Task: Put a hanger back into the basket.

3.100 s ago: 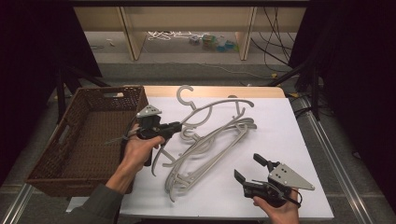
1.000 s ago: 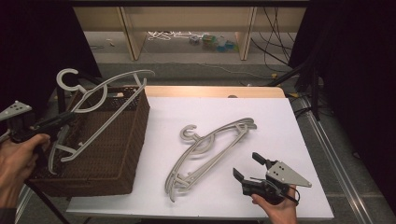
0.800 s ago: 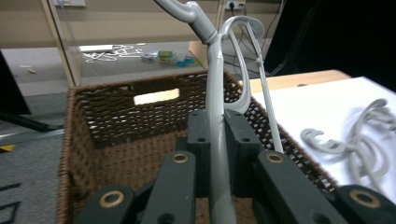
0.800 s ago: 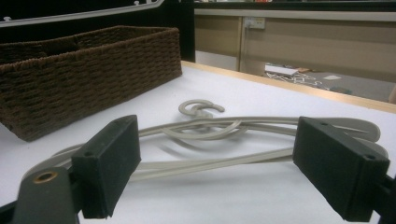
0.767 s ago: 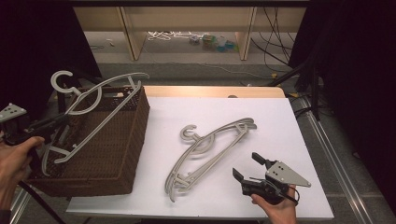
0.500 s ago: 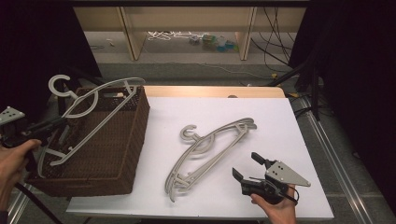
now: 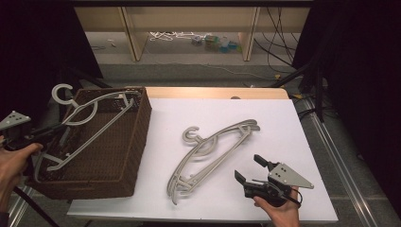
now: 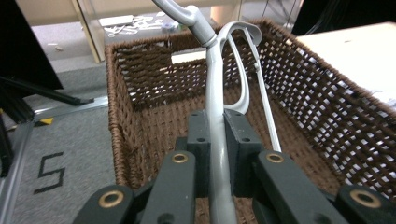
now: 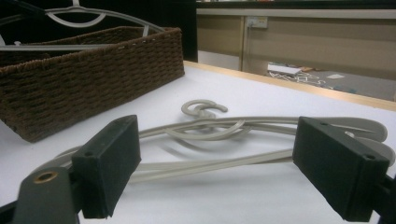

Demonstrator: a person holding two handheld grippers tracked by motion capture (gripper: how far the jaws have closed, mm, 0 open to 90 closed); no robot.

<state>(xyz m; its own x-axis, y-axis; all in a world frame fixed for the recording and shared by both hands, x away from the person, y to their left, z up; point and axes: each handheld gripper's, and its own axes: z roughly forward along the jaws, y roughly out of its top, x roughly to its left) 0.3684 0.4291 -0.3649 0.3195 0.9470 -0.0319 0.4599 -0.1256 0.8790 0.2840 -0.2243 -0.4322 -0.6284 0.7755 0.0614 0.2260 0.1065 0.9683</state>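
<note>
High view: the left gripper [image 7: 45, 134] holds a grey plastic hanger [image 7: 80, 127] tilted over the brown woven wicker basket [image 7: 127, 161]. More grey hangers [image 7: 213, 151] lie on the white table [image 7: 279, 123].

Left gripper view: jaws pinch the hanger's bar above the basket floor.

Right gripper view: the right gripper [image 9: 224, 163] stands spread wide and empty, near the lying hangers.

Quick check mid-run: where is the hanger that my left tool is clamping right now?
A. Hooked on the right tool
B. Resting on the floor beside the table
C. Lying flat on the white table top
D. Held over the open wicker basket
D. The left tool is shut on the grey hanger, whose frame stretches over the brown wicker basket; the other hangers lie on the white table near the open right tool.
</note>
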